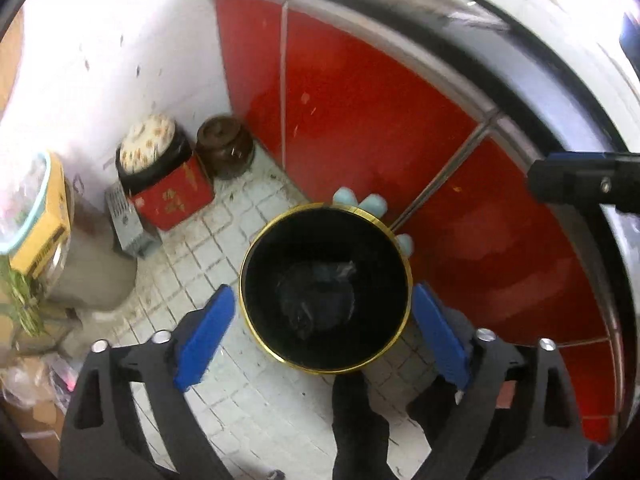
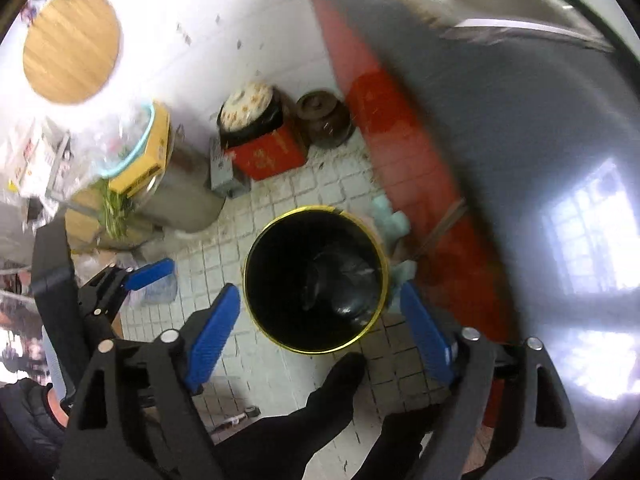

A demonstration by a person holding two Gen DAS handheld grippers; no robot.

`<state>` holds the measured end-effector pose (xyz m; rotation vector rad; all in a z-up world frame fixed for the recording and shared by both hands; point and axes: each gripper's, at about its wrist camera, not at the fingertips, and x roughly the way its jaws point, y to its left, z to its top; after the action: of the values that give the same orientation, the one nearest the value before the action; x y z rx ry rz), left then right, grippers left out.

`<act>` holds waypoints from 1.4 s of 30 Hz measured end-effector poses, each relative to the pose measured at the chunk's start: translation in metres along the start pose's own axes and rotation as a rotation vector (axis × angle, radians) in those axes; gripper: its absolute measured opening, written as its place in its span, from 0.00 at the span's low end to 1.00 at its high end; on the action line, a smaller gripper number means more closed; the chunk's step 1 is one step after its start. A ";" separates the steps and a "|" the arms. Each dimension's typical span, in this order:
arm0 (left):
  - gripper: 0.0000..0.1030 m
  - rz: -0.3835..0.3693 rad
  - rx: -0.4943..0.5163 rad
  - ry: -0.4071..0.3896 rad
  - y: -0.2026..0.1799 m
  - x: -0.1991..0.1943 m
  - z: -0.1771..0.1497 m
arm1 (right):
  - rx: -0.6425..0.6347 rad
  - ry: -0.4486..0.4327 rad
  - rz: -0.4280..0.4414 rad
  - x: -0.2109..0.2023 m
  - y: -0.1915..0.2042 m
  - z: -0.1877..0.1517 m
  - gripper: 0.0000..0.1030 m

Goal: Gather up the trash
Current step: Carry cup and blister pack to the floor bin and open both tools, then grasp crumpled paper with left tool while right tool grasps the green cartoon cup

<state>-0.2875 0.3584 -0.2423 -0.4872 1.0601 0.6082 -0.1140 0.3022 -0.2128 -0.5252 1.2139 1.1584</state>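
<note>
You hold both grippers, left gripper [image 1: 324, 336] and right gripper [image 2: 320, 336], above the gold-rimmed black trash bin [image 1: 326, 296] on the tiled floor [image 1: 240, 392], jaws spread wide and empty, apparently positioned for dropping trash; dark crumpled waste [image 2: 340, 280] lies inside.

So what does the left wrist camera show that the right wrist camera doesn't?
Only the left wrist view: the red cabinet doors sharp, with the right gripper's dark tip at the edge. Only the right wrist view: a round wooden board, a shiny counter and the left gripper from the side. Both: the black bin with gold rim on the tiled floor, a brown jar and a red box.
</note>
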 end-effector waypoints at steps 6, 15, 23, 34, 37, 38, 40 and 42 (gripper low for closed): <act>0.94 -0.023 0.161 -0.083 -0.078 -0.070 0.040 | 0.110 -0.199 -0.107 -0.133 -0.056 -0.028 0.88; 0.94 -0.247 0.535 -0.189 -0.282 -0.127 0.089 | 0.547 -0.444 -0.409 -0.321 -0.195 -0.159 0.91; 0.94 -0.366 0.801 -0.160 -0.440 -0.147 0.070 | 0.824 -0.534 -0.579 -0.405 -0.260 -0.285 0.91; 0.94 -0.365 0.918 -0.125 -0.519 -0.135 0.047 | 0.843 -0.537 -0.567 -0.413 -0.300 -0.325 0.91; 0.94 -0.356 0.906 -0.109 -0.534 -0.122 0.051 | 0.784 -0.521 -0.543 -0.408 -0.318 -0.315 0.91; 0.94 -0.354 0.903 -0.106 -0.539 -0.117 0.052 | 0.758 -0.513 -0.539 -0.405 -0.325 -0.310 0.91; 0.94 -0.344 0.902 -0.099 -0.550 -0.106 0.054 | 0.713 -0.497 -0.524 -0.400 -0.337 -0.301 0.91; 0.94 -0.334 0.904 -0.096 -0.564 -0.092 0.057 | 0.656 -0.478 -0.503 -0.392 -0.354 -0.290 0.91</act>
<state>0.0945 -0.0420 -0.0901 0.1620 1.0175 -0.1686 0.1045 -0.2315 -0.0378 -0.0312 0.8947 0.3773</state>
